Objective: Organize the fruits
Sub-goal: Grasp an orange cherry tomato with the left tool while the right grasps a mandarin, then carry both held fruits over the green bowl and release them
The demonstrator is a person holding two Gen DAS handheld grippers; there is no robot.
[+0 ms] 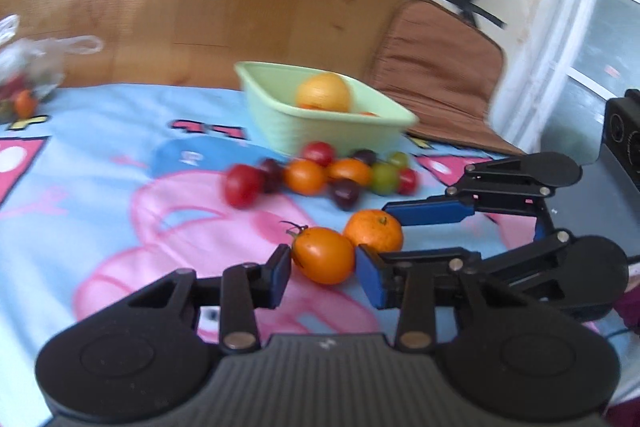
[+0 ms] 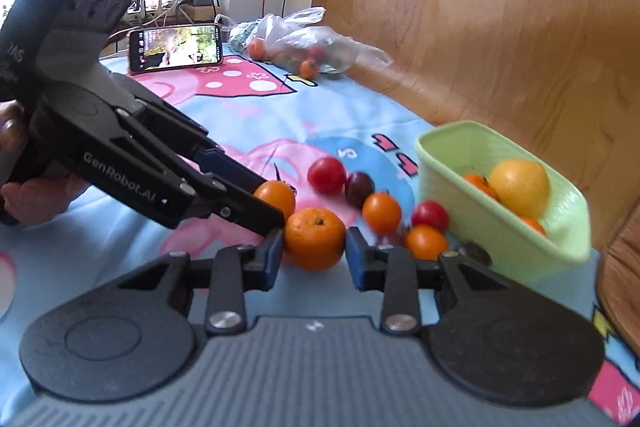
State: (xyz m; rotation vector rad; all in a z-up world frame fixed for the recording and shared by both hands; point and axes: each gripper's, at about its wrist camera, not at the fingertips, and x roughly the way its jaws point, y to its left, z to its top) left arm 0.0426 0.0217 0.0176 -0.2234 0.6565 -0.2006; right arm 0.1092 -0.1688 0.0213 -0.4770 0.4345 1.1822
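Observation:
An orange tomato (image 1: 323, 255) with a green stem lies on the blue cartoon cloth, and my left gripper (image 1: 323, 261) is shut on it, both pads against its sides. Right beside it sits a mandarin (image 2: 315, 238), held between the pads of my right gripper (image 2: 315, 251). In the right wrist view the left gripper (image 2: 272, 201) comes in from the left around the tomato (image 2: 276, 195). The right gripper (image 1: 380, 227) reaches the mandarin (image 1: 374, 230) from the right in the left wrist view. A pale green basket (image 1: 280, 111) (image 2: 440, 155) beyond holds a large yellow-orange fruit (image 2: 520, 187) and smaller orange ones.
Several small red, orange, green and dark fruits (image 1: 332, 173) (image 2: 382, 211) lie loose in front of the basket. A plastic bag of fruit (image 2: 304, 47) and a propped phone (image 2: 176, 47) sit at the cloth's far end. A wooden wall (image 2: 480, 7) backs the surface; a brown cushion (image 1: 436, 75) is behind the basket.

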